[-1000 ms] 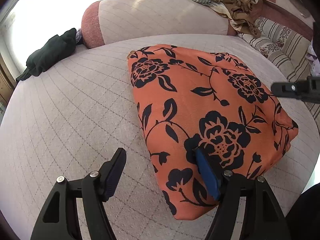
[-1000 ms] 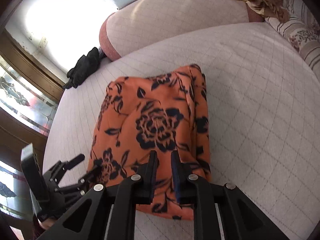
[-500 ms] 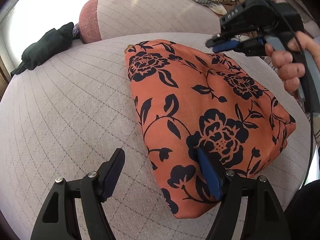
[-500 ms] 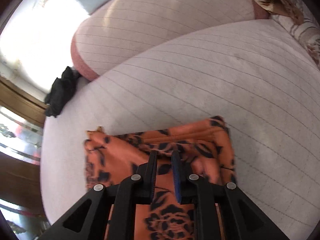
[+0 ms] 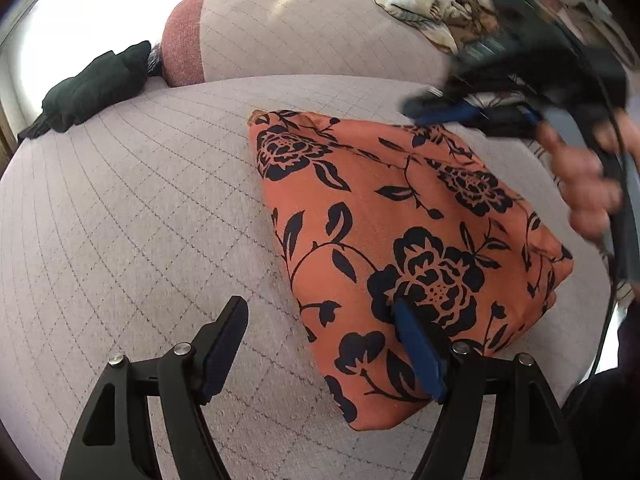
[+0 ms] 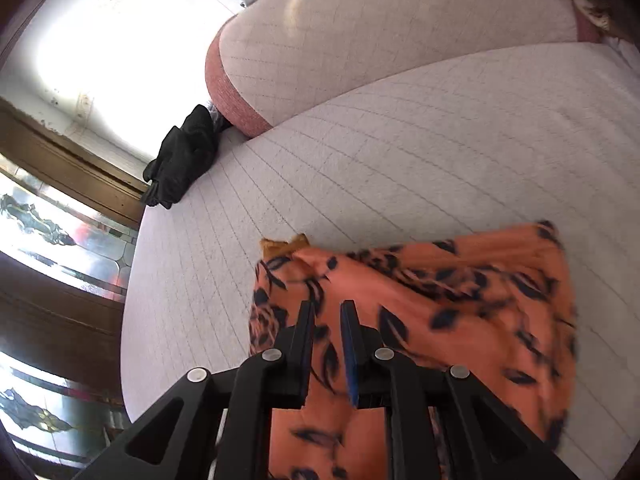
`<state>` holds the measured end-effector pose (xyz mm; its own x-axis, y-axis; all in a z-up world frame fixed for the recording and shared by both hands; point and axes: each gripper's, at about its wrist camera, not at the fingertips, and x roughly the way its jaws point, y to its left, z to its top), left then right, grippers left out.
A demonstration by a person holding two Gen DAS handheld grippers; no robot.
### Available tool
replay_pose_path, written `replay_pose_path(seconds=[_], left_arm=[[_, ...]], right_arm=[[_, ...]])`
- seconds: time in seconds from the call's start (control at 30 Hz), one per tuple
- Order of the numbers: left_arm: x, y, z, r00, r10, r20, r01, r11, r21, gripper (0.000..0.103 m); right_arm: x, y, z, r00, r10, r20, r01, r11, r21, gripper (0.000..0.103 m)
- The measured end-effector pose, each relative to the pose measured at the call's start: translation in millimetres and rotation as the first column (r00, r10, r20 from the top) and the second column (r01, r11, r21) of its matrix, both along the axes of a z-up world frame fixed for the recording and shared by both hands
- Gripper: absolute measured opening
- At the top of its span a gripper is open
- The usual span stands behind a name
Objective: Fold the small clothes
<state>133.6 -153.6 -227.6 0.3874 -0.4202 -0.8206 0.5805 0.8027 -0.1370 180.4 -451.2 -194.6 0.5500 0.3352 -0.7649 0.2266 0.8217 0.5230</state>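
Your orange floral garment [image 5: 400, 216] lies folded on the quilted sofa seat [image 5: 140, 208], its long axis running from your near edge away toward the backrest [image 5: 304, 36]. Your left gripper [image 5: 320, 344] hangs low at the near end with its fingers wide apart, the right finger [image 5: 418, 354] over the cloth and the left one above bare seat, so the garment's near left edge sits between them. Your right gripper [image 6: 326, 324] is over the far end, fingers almost together with nothing visibly pinched. The far corner [image 6: 284, 246] shows a loose layer peeking out; your right gripper is nearer to it. The cloth looks thin, smooth and limp, likely to slide on the stitched cover. A dark crumpled garment [image 5: 92, 88] lies well apart at the seat's far left
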Motion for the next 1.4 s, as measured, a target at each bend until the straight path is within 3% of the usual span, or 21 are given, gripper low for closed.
replay_pose_path(seconds=[0.1,0.23,0.3,0.37,0.4,0.47,0.57,0.63,0.7,0.73,0.77,0.9,1.1,1.2,1.3,1.4], left_arm=[[-3.9,12.0,13.8,0.997,0.056,0.056,-0.055,0.998,-0.017,0.076],[-16.8,8.4,9.0,0.994,0.05,0.096,-0.056,0.996,0.065,0.076],[-27.6,2.1,-11.1,0.996,0.001,0.088,-0.015,0.987,0.16,0.077],[-42.3,2.4,-21.2,0.994,-0.021,0.11,0.0,0.982,0.188,0.077],[-45.9,3.5,-19.3,0.994,-0.03,0.106,0.01,0.983,0.185,0.077],[-47.2,11.5,-9.0,0.994,-0.044,0.102,0.029,0.99,0.138,0.077],[-37.8,32.4,13.9,0.994,0.01,0.108,-0.011,1.0,0.006,0.077],[-25.0,43.0,30.1,0.991,0.069,0.118,-0.062,0.996,-0.058,0.077],[-7.6,44.6,39.4,0.991,0.104,0.086,-0.096,0.991,-0.095,0.077],[1.1,41.7,41.3,0.993,0.107,0.047,-0.101,0.988,-0.114,0.079],[12.9,36.7,38.5,0.994,0.105,0.005,-0.104,0.987,-0.124,0.082],[42.0,14.6,22.7,0.984,0.136,-0.118,-0.147,0.985,-0.089,0.084],[45.2,-4.7,-19.8,0.975,0.075,-0.211,-0.091,0.993,-0.069,0.084],[40.7,-12.3,-14.6,0.983,0.051,-0.175,-0.066,0.995,-0.079,0.084],[35.5,-22.6,-7.5,0.996,0.051,-0.07,-0.052,0.999,-0.015,0.084],[33.9,-29.2,-8.3,0.998,0.04,-0.046,-0.039,0.999,0.015,0.084]], right_arm=[[-64.7,-24.8,15.8,1.0,-0.029,0.003,0.029,0.998,-0.053,0.018],[-129.1,-36.5,21.6,0.998,-0.061,-0.022,0.059,0.995,-0.075,0.018],[-147.1,-28.3,-0.1,0.995,-0.049,-0.081,0.046,0.998,-0.036,0.018],[-160.4,-14.1,-40.9,0.974,-0.02,-0.226,0.008,0.999,-0.053,0.02],[-165.9,-5.9,-50.9,0.973,-0.004,-0.231,-0.014,0.997,-0.077,0.02],[-176.7,2.5,-35.0,0.986,-0.007,-0.166,-0.018,0.989,-0.146,0.02],[-186.3,-9.4,-4.6,0.998,-0.031,-0.05,0.028,0.997,-0.065,0.021],[-190.4,-21.7,11.8,0.997,-0.066,0.039,0.067,0.997,-0.045,0.023],[-189.9,-34.3,18.1,0.989,-0.121,0.085,0.124,0.992,-0.028,0.049],[-187.0,-39.9,17.4,0.983,-0.159,0.087,0.16,0.987,-0.008,0.081],[-184.3,-47.9,15.6,0.975,-0.198,0.101,0.196,0.98,0.029,0.084],[-155.3,-67.1,2.4,0.961,-0.255,0.105,0.241,0.961,0.135,0.084],[-129.2,-88.3,-34.1,0.963,-0.27,0.013,0.262,0.946,0.191,0.084],[-124.0,-91.9,-36.1,0.964,-0.266,0.017,0.259,0.949,0.18,0.084],[-126.7,-98.0,-31.3,0.954,-0.295,0.054,0.28,0.941,0.188,0.084],[-126.7,-98.8,-27.2,0.948,-0.309,0.075,0.29,0.937,0.194,0.084]])
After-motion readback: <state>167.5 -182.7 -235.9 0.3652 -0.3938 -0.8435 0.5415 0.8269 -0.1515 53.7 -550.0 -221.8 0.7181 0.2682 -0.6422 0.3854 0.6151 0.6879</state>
